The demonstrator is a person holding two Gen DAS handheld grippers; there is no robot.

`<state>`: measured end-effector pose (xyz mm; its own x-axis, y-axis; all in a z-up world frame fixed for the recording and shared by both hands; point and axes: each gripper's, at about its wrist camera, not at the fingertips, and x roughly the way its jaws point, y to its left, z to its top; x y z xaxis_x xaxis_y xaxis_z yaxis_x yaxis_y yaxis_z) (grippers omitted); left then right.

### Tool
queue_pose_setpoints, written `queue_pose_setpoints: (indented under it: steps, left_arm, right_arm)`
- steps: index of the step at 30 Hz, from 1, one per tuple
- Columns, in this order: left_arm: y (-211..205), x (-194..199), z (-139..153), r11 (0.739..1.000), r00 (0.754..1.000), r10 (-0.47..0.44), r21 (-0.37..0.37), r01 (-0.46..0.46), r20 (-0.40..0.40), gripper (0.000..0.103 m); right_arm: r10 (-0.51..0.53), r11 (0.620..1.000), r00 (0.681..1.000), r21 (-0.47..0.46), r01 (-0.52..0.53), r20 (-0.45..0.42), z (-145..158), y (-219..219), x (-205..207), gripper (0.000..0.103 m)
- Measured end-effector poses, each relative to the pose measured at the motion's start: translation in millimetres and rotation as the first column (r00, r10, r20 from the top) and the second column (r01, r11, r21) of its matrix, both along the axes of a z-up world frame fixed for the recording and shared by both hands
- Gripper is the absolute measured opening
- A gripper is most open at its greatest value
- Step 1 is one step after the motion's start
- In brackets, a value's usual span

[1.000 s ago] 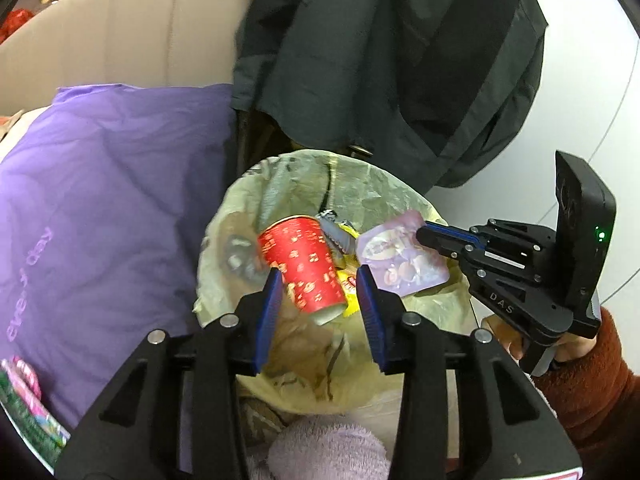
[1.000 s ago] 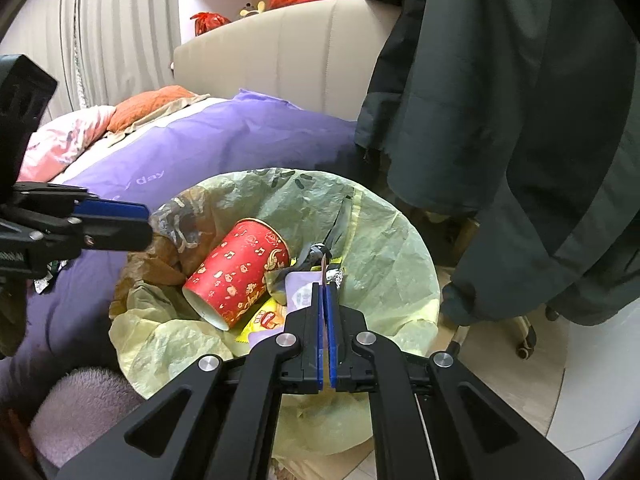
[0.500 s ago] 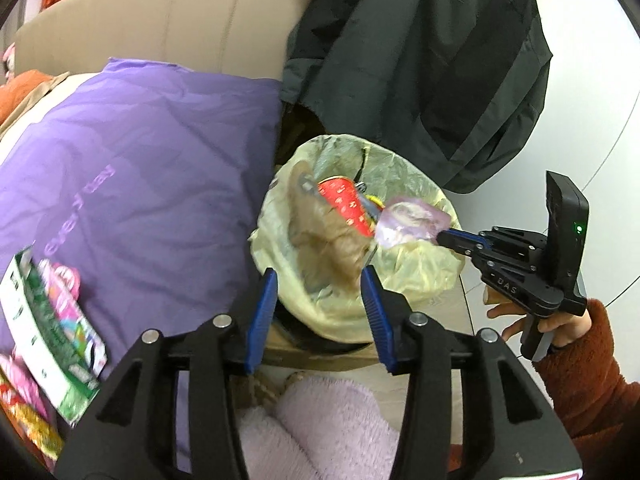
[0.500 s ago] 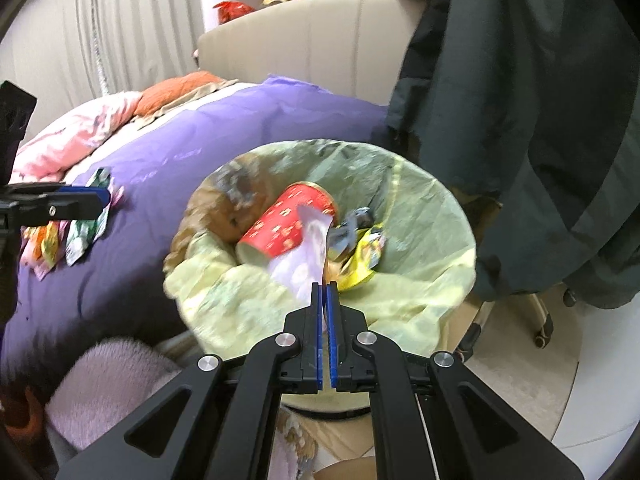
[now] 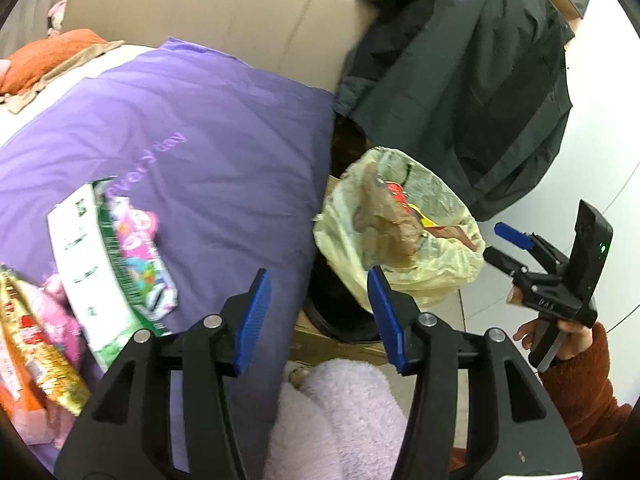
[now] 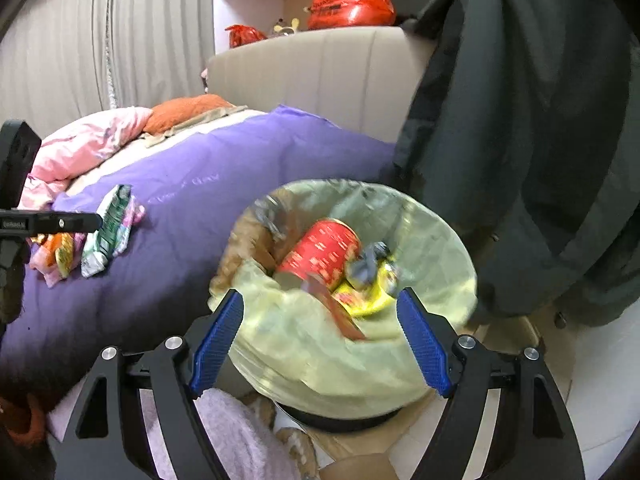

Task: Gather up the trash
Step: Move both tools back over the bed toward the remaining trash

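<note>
A trash bin lined with a yellow bag [image 6: 432, 240] [image 5: 448, 264] stands beside the bed. It holds a red paper cup [image 6: 320, 252], a grey wrapper [image 6: 368, 260] and yellow packaging [image 6: 360, 304]. My right gripper [image 6: 320, 336] is open and empty just in front of the bin; it also shows in the left wrist view [image 5: 506, 246]. My left gripper [image 5: 318, 316] is open and empty between bed and bin. Several snack wrappers [image 5: 108, 256] [image 6: 108, 232] lie on the purple duvet [image 5: 200, 160].
A dark jacket [image 6: 520, 140] hangs over the bin's far side. A beige headboard [image 5: 208, 24] stands behind the bed. Pink fuzzy fabric [image 5: 340, 420] lies below the grippers. Cardboard [image 6: 360, 440] lies under the bin. Red bags [image 6: 348, 0] sit on a shelf.
My right gripper opened and let go of the pale wrapper, which dropped into the bin. Both grippers pulled back from the bin; the left view swung toward the bed wrappers.
</note>
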<state>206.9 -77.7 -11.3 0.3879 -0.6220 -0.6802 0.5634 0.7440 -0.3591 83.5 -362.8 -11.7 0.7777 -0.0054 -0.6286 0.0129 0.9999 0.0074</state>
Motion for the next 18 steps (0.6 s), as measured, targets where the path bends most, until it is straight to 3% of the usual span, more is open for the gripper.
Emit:
queue_pose_setpoints:
  steps: [5, 9, 12, 14, 15, 18]
  left_arm:
    - [46.2, -7.2, 13.1, 0.996, 0.993, 0.078, 0.034, -0.082, 0.09, 0.049]
    - [105.6, -8.1, 19.1, 0.969, 0.963, 0.232, 0.057, -0.242, 0.14, 0.048]
    - [161.1, -7.0, 22.5, 0.918, 0.911, 0.378, 0.059, -0.392, 0.163, 0.048]
    - [202.8, -7.2, 21.7, 0.868, 0.86, 0.48, 0.051, -0.495, 0.175, 0.049]
    - [228.6, -7.1, 18.9, 0.829, 0.822, 0.542, 0.046, -0.557, 0.175, 0.049]
    - [280.9, -7.9, 7.7, 0.76, 0.755, 0.64, 0.025, -0.649, 0.141, 0.056]
  right_arm:
    - [0.072, 0.997, 0.994, -0.008, -0.072, 0.076, 17.6, 32.3, 10.6, 0.074]
    - [0.139, 0.99, 0.987, -0.01, -0.139, 0.081, 17.1, 71.5, 32.6, 0.074]
    - [0.198, 0.98, 0.978, -0.025, -0.196, 0.068, 10.4, 104.9, 47.0, 0.074]
    - [0.233, 0.972, 0.971, -0.014, -0.233, 0.056, 5.8, 126.0, 55.9, 0.074]
    - [0.25, 0.968, 0.967, -0.007, -0.25, 0.05, 3.2, 135.2, 59.8, 0.074]
    - [0.287, 0.957, 0.958, 0.027, -0.288, 0.01, -4.9, 161.8, 74.6, 0.068]
